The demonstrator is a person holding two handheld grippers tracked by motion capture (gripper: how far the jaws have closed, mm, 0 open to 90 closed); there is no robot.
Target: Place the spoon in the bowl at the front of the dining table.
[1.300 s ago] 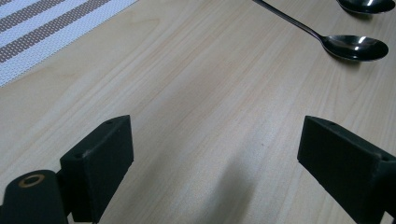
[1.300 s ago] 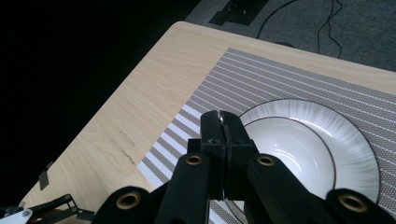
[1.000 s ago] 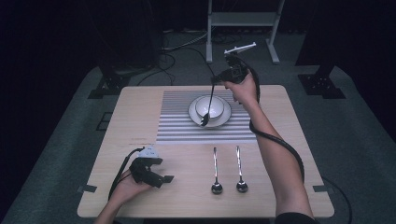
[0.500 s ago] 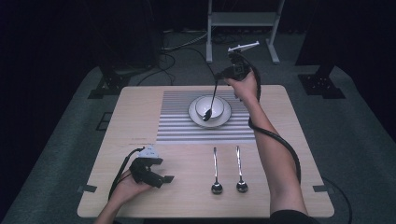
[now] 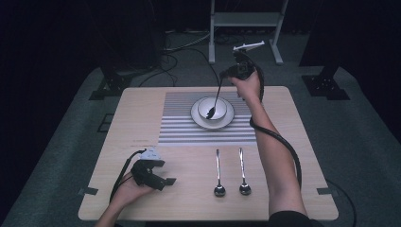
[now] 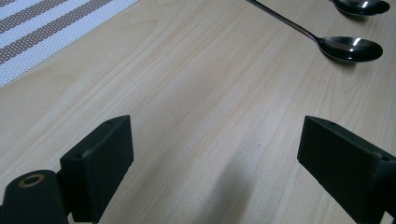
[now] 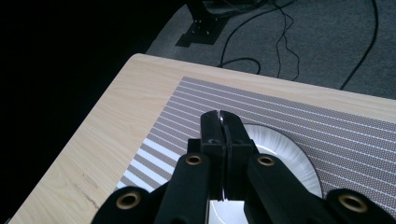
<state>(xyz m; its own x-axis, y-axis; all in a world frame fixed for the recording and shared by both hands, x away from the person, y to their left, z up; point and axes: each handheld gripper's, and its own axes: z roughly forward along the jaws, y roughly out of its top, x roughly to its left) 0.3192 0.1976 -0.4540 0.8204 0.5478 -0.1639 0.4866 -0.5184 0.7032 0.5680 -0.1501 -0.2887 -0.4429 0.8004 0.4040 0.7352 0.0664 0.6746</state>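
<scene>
clamped tight in the right gripper (image 5: 226, 75), a spoon (image 5: 215, 100) is hung bowl-down into the bowl (image 5: 212, 108) on its plate (image 5: 228, 118), which could be tipped, while the left gripper (image 5: 165, 181) is rested open by 2 spare spoons (image 5: 218, 172).

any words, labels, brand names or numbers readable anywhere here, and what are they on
None: no readable text stands on anything in these pictures.
The striped placemat bears only stripes.
The bowl, its plate and the two spoons on the table show no marks.
The left gripper and right gripper carry no legible label.
</scene>
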